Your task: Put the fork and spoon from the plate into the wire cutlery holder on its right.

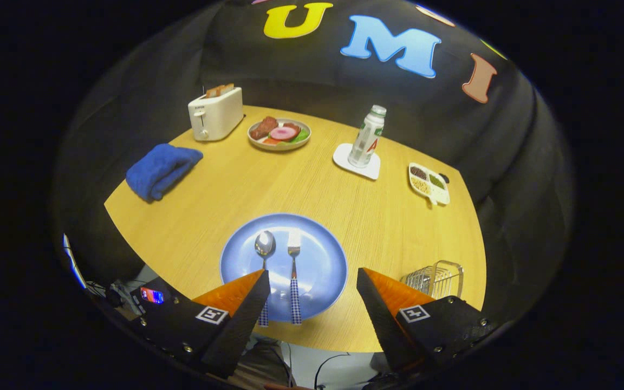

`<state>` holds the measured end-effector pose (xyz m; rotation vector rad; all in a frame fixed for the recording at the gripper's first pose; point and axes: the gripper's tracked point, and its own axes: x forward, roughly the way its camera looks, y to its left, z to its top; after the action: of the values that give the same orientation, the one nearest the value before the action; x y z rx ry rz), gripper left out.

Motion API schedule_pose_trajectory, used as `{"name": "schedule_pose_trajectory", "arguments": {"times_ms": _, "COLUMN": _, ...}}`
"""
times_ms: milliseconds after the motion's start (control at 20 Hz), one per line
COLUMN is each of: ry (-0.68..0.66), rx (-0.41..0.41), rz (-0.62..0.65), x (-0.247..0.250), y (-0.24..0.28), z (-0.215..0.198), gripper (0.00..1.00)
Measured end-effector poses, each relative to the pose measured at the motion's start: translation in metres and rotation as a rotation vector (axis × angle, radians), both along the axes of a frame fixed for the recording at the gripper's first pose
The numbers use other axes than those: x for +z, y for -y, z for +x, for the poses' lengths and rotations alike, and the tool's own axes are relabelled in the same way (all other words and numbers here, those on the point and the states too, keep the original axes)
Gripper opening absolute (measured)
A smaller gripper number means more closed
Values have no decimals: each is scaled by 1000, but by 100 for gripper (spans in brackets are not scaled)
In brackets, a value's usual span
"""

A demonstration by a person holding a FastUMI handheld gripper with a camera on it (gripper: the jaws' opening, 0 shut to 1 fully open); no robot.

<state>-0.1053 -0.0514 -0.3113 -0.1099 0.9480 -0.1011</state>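
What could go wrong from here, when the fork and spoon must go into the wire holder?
1. The spoon and fork lie close side by side on the blue plate, so the open hand-held gripper may nudge one while taking the other.
2. Both lie flat, so the fingers may slip on the smooth plate.
3. The wire cutlery holder sits near the table's edge; a push might shift it.

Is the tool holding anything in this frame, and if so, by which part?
Nothing is held. The tool is open above the plate; the spoon and fork lie on it, untouched.
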Motion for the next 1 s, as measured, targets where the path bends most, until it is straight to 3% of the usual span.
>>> {"name": "schedule_pose_trajectory", "arguments": {"times_ms": 100, "ry": -79, "rx": -2, "rz": 19, "x": -17, "y": -4, "z": -5, "gripper": 97}}
{"name": "schedule_pose_trajectory", "arguments": {"times_ms": 250, "ry": -141, "rx": -6, "rz": 28, "x": -32, "y": -5, "z": -5, "gripper": 85}}
{"name": "schedule_pose_trajectory", "arguments": {"times_ms": 400, "ry": -182, "rx": -3, "rz": 23, "x": -43, "y": -2, "z": -1, "gripper": 84}}
{"name": "schedule_pose_trajectory", "arguments": {"times_ms": 450, "ry": -194, "rx": 7, "rz": 24, "x": -47, "y": -2, "z": 2, "gripper": 75}}
{"name": "schedule_pose_trajectory", "arguments": {"times_ms": 600, "ry": -247, "rx": 29, "rz": -12, "x": -58, "y": 0, "z": 4, "gripper": 73}}
{"name": "schedule_pose_trajectory", "arguments": {"times_ms": 700, "ry": -289, "rx": 31, "rz": 18, "x": -65, "y": -6, "z": 2, "gripper": 44}}
{"name": "schedule_pose_trajectory", "arguments": {"times_ms": 1000, "ry": -366, "rx": 35, "rz": 23, "x": -84, "y": -8, "z": 3, "gripper": 44}}
